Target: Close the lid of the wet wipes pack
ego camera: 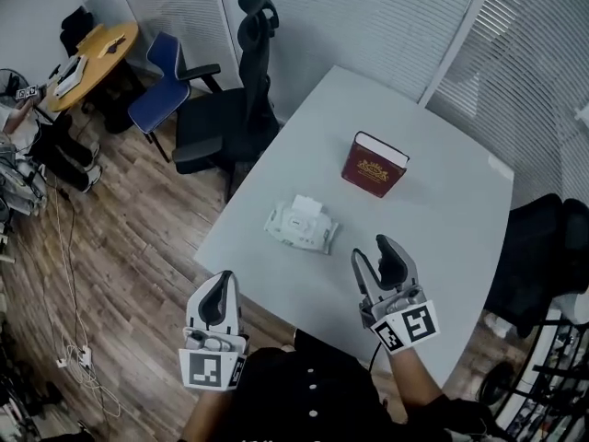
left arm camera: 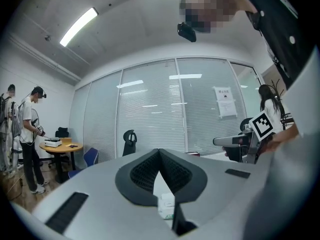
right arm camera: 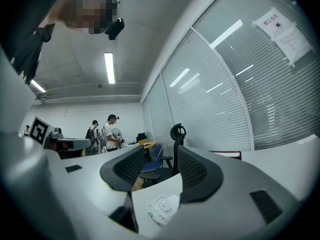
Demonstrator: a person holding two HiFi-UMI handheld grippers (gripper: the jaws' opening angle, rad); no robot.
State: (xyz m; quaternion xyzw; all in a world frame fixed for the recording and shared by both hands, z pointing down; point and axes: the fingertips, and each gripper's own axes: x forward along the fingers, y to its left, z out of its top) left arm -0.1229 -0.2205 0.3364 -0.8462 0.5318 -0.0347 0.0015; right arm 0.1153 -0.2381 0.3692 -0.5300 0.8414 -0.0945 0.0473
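Note:
The white wet wipes pack lies on the pale table near its left edge, and its lid looks lifted at the far side. My left gripper hovers off the table's near corner, its jaws meeting at the tips and holding nothing. In the left gripper view the pack shows low, behind the jaws. My right gripper hangs over the near table edge, right of the pack, open and empty. In the right gripper view the pack lies ahead, below the jaws.
A dark red book lies beyond the pack. A black office chair stands at the table's left side and a blue chair beyond it. Another black chair is at the right. People stand by a round wooden table.

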